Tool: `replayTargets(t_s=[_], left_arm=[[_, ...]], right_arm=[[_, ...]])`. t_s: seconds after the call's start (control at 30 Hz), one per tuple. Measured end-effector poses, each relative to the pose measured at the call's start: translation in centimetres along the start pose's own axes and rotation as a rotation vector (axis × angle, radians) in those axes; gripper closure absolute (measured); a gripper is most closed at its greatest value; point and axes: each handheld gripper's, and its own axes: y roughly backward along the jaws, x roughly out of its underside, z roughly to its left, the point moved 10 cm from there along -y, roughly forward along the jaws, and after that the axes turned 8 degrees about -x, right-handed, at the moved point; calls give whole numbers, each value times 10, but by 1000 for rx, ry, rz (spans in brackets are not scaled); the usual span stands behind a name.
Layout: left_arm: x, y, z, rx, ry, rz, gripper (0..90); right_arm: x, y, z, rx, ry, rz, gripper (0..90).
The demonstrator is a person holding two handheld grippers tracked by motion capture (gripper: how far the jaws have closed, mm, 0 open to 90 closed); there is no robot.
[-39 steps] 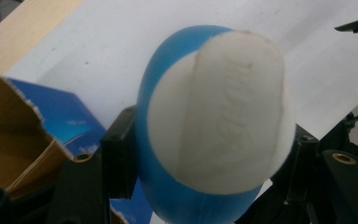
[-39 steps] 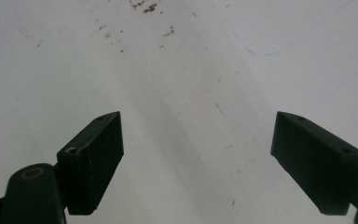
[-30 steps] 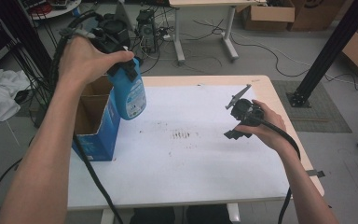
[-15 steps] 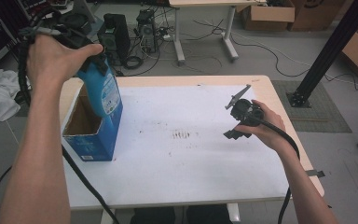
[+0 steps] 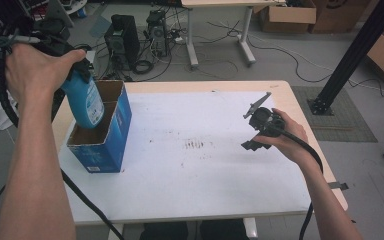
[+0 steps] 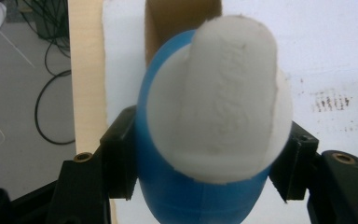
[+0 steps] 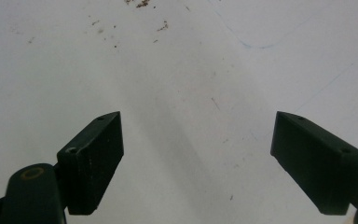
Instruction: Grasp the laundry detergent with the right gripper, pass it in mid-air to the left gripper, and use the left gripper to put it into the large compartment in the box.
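My left tongs (image 6: 205,186) clamp the blue bottle (image 5: 84,102) at frame left, its base inside the blue box (image 5: 111,145) | my right tongs (image 7: 198,158) hang apart over the table (image 5: 205,170), centre-right

The high view looks forward and down from above the person's near side onto the white table (image 5: 205,170). The left gripper view sits close above the blue bottle (image 6: 200,186), facing down to the tabletop. The right gripper view hovers near that same stained tabletop.
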Motion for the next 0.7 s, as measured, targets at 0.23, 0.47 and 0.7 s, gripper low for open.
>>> replayTargets(t_s=[0.23,0.47,0.7], left_arm=[[4,-19,-1,-6,14,13,380],[11,-49,-5,3,20,46,380],[18,-77,-8,9,25,65,380]], right_arm=[[5,0,-1,-1,-9,1,168],[12,-1,-1,0,-20,5,168],[15,-3,0,1,-25,9,169]])
